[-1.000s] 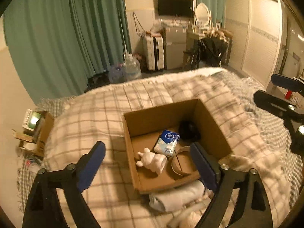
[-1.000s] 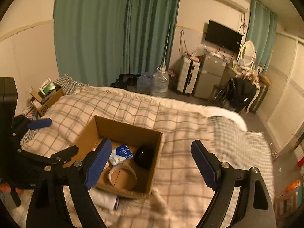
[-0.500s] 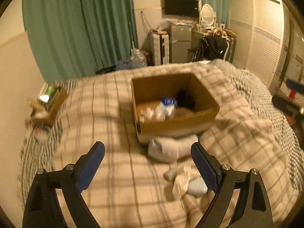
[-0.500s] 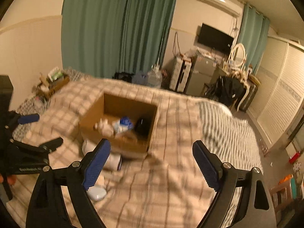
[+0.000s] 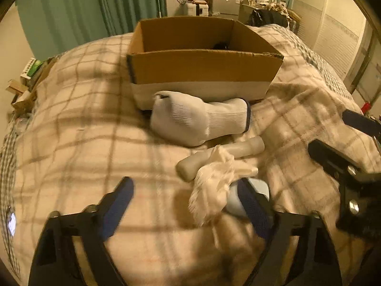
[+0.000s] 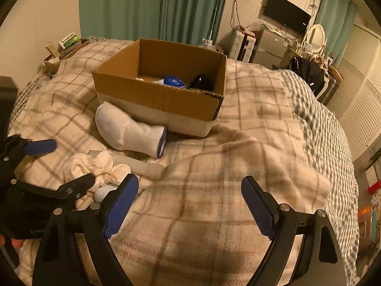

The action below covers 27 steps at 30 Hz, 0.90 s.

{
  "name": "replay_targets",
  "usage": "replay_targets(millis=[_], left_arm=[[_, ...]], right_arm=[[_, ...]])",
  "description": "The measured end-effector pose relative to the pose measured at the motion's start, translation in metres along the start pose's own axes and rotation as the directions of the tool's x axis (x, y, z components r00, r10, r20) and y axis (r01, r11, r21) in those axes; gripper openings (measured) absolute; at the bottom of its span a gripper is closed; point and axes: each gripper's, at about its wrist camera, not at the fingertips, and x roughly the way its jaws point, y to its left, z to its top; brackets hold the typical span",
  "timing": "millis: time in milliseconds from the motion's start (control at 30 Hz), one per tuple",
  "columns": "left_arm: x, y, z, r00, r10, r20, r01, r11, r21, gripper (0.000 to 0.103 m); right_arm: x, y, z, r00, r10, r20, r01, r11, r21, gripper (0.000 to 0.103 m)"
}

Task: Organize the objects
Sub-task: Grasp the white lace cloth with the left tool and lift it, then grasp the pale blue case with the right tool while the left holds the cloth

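An open cardboard box (image 5: 204, 66) (image 6: 157, 95) sits on the plaid bed; a blue-and-white packet (image 6: 175, 82) and a black object (image 6: 202, 82) lie inside. In front of it lie a white sock (image 5: 197, 121) (image 6: 128, 131), a grey tube (image 5: 221, 159), a crumpled white cloth (image 5: 219, 181) (image 6: 95, 166) and a pale rounded object (image 5: 238, 205). My left gripper (image 5: 188, 209) is open and empty, low over the bed, with the cloth between its fingers. My right gripper (image 6: 190, 205) is open and empty over bare blanket, to the right of the pile.
The plaid blanket (image 6: 238, 157) covers the bed, with a raised fold at the right. A small box of clutter (image 6: 64, 47) stands at the bed's left edge. Green curtains, a dresser and wardrobe doors stand beyond the bed.
Both grippers have pulled back from above the box and dropped low toward the bed. The sock, tube and cloth are now close in front of the left gripper.
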Motion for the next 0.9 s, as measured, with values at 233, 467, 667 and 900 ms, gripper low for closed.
replay_targets(millis=[233,467,667,900], left_arm=[[0.009,-0.003,-0.005,0.996,-0.086,-0.036,0.086,0.996,0.009,0.010],[-0.042,0.033,-0.006,0.997,0.009,0.077,-0.004,0.999,-0.053,0.009],[-0.044,0.055,-0.011,0.992,0.096,0.080,-0.090,0.992,-0.083,0.009],[-0.034,0.057,-0.013,0.994,0.082,0.069,-0.076,0.993,-0.086,0.009]], right_arm=[[-0.003,0.002,0.003,1.000,0.019,0.009,-0.019,1.000,0.013,0.088],[-0.003,0.036,0.010,0.992,0.127,0.005,-0.126,0.989,-0.071,0.088],[0.041,0.071,0.005,0.972,0.193,-0.138,-0.209,0.971,-0.117,0.087],[0.078,0.081,0.004,0.950,0.191,-0.247,-0.224,0.968,-0.114,0.078]])
